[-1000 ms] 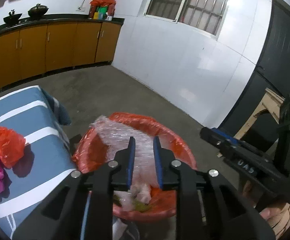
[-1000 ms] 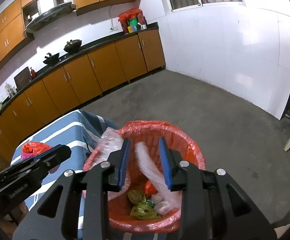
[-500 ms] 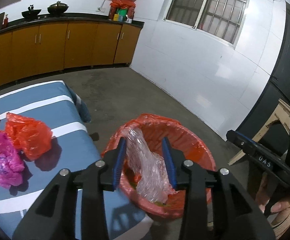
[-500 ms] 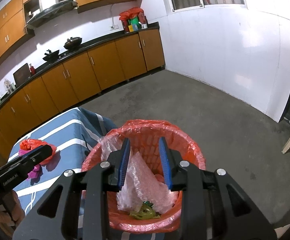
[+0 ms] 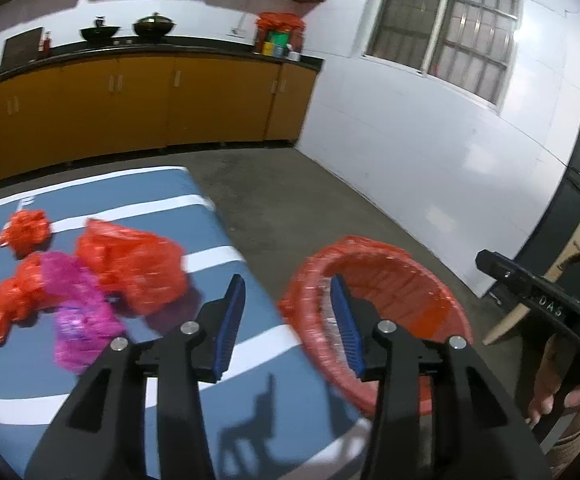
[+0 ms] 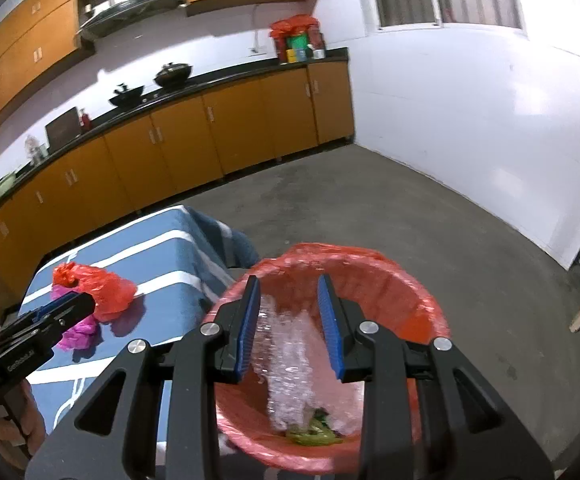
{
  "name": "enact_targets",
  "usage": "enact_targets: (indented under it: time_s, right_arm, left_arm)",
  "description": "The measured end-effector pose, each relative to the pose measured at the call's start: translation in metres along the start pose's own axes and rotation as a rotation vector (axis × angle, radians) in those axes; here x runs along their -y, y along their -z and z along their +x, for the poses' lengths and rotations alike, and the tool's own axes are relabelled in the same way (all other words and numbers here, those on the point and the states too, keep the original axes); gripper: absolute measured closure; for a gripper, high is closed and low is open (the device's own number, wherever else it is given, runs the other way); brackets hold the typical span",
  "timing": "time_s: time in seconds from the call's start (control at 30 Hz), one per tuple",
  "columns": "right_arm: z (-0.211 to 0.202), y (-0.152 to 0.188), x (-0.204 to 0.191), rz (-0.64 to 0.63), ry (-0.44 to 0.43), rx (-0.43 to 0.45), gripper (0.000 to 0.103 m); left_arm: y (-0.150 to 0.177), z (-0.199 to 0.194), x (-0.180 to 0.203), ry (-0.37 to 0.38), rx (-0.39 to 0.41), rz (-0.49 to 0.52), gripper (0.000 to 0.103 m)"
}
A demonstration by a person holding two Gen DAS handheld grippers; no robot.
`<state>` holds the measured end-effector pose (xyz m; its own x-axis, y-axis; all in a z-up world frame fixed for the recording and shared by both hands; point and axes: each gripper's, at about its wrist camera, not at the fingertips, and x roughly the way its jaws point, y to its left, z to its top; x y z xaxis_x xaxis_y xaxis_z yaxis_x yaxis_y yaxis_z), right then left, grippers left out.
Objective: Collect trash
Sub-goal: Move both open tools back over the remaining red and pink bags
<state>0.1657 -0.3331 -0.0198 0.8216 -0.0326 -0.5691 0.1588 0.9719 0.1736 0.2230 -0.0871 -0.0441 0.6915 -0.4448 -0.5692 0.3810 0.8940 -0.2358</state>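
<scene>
Seen from the left wrist, going left to right: on the blue, white-striped bench [image 5: 226, 364] at about ten o'clock, a small crumpled red bag [image 5: 26, 232]; just below it a red and pink bundle [image 5: 62, 300], touching a larger red plastic bag [image 5: 130, 268] at its right

At six o'clock the left hand-held gripper [image 5: 288, 320], blue pads spread and opening, nothing between them, left pad over the bench edge, right pad over the bin rim

At four o'clock, just beside the bench, a bin with a red liner [image 5: 394, 284], motion-blurred

At three o'clock the right hand-held gripper [image 5: 502, 268] coming in from the edge, with part of a hand [image 5: 558, 388] under it

Seen from the right wrist, same order: at eight o'clock the tip of the left hand-held gripper, close to the red plastic bag [image 6: 106, 288] and the pink piece on the bench [image 6: 170, 256]

At six o'clock the right hand-held gripper [image 6: 290, 324], pads apart and pinching nothing, over the bin with a red liner [image 6: 410, 292]

Inside the bin, clear bubble wrap [image 6: 290, 364] lying loose on the liner, beyond the pads and not gripped, with green scraps [image 6: 314, 432] at the bottom

Beyond, across the grey floor [image 6: 410, 208], orange cabinets [image 6: 194, 144] from nine to twelve o'clock
</scene>
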Motion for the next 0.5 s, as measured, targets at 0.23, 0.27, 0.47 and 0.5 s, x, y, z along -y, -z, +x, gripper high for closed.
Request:
enact_targets:
  time_s: [0.23,0.27,0.47,0.5]
  right_arm:
    - [0.017,0.000,-0.055,-0.078,-0.081,-0.020,0.072]
    - [0.019,0.000,-0.062,-0.087,-0.092,-0.023,0.072]
    - [0.041,0.003,-0.115,-0.149,-0.170,-0.055,0.072]
    - [0.045,0.003,-0.124,-0.161,-0.185,-0.059,0.072]
  left_arm:
    - [0.013,-0.038,-0.066,-0.151,0.047,-0.068,0.048]
    - [0.015,-0.045,-0.077,-0.182,0.055,-0.078,0.046]
    - [0.026,-0.076,-0.137,-0.327,0.081,-0.153,0.040]
    - [0.028,-0.081,-0.148,-0.352,0.085,-0.169,0.040]
